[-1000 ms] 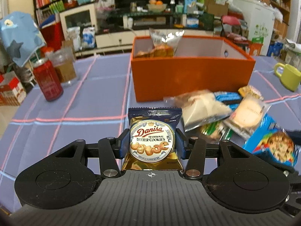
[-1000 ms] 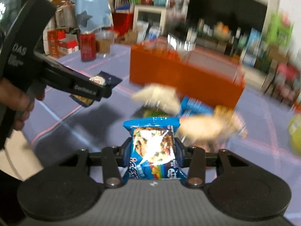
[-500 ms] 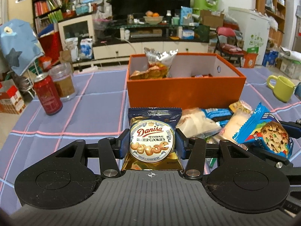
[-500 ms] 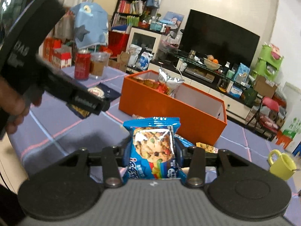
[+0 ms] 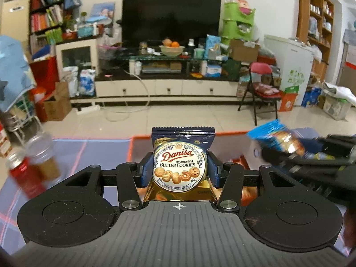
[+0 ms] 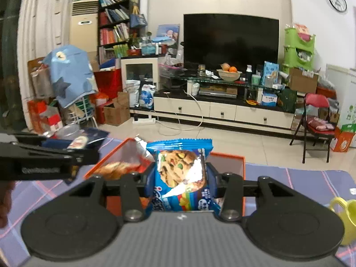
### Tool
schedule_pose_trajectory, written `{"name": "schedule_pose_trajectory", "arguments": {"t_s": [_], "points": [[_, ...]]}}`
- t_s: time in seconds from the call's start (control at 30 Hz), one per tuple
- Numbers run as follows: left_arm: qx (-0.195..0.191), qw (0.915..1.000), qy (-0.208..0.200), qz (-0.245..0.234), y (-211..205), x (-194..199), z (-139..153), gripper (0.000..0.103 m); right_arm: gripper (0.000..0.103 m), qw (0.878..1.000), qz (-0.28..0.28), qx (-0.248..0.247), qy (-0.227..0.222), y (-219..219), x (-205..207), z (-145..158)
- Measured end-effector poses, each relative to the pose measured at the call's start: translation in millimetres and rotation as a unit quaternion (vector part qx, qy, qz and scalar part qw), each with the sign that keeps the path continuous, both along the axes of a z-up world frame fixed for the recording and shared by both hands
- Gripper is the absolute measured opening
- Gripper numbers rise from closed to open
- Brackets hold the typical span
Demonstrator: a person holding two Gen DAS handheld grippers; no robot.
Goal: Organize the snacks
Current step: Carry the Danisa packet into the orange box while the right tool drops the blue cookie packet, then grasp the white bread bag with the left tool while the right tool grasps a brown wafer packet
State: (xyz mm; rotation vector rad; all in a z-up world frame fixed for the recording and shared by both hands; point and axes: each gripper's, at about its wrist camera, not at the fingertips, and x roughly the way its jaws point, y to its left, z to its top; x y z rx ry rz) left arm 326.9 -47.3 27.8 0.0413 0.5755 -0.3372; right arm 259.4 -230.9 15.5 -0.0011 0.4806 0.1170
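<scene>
- Dark blue and gold, the Danisa butter cookie packet stands upright between the two pads of the left gripper, which pinch it on both sides
- Behind this packet is the orange box; only its rim and a part of its inner wall show, so the packet is held in the air near the box's close edge
- The right gripper pinches a bright blue chocolate chip cookie packet, also upright, with a strong shine on its foil
- Past the blue packet, the orange box is open, and a snack bag with a silver top already sits in its left part
- In the left wrist view the right gripper comes in from the right side, blurred, with its blue packet over the box's right part
- A red can and a glass jar stand on the purple checked tablecloth, left of the box, both blurred
- A yellow-green mug stands on the cloth, right of the box
</scene>
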Motion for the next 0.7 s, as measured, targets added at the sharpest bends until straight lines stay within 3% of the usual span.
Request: {"name": "schedule_pose_trajectory", "arguments": {"t_s": [0.17,0.27,0.33,0.5,0.7], "points": [[0.025,0.9993,0.025,-0.007,-29.9,51.6,-23.2,0.027,0.048,0.999,-0.017,0.001,0.034,-11.1,60.1,-21.4],[0.026,0.9994,0.016,-0.013,-28.8,42.3,-29.5,0.046,0.058,0.998,-0.029,0.029,0.046,-24.7,66.2,-26.5],[0.017,0.9997,0.013,-0.009,-21.6,25.9,-30.5,0.055,0.06,0.999,-0.033,0.03,0.03,-31.2,49.5,-23.2],[0.004,0.9991,0.038,0.018,9.8,-28.0,-44.1,0.056,0.063,0.998,-0.055,0.03,0.019,-59.5,-20.0,-28.3],[-0.005,0.9937,0.089,0.069,45.5,-82.9,-74.4,0.061,0.065,0.991,-0.105,0.051,0.067,-87.2,-85.3,-66.8]]}}
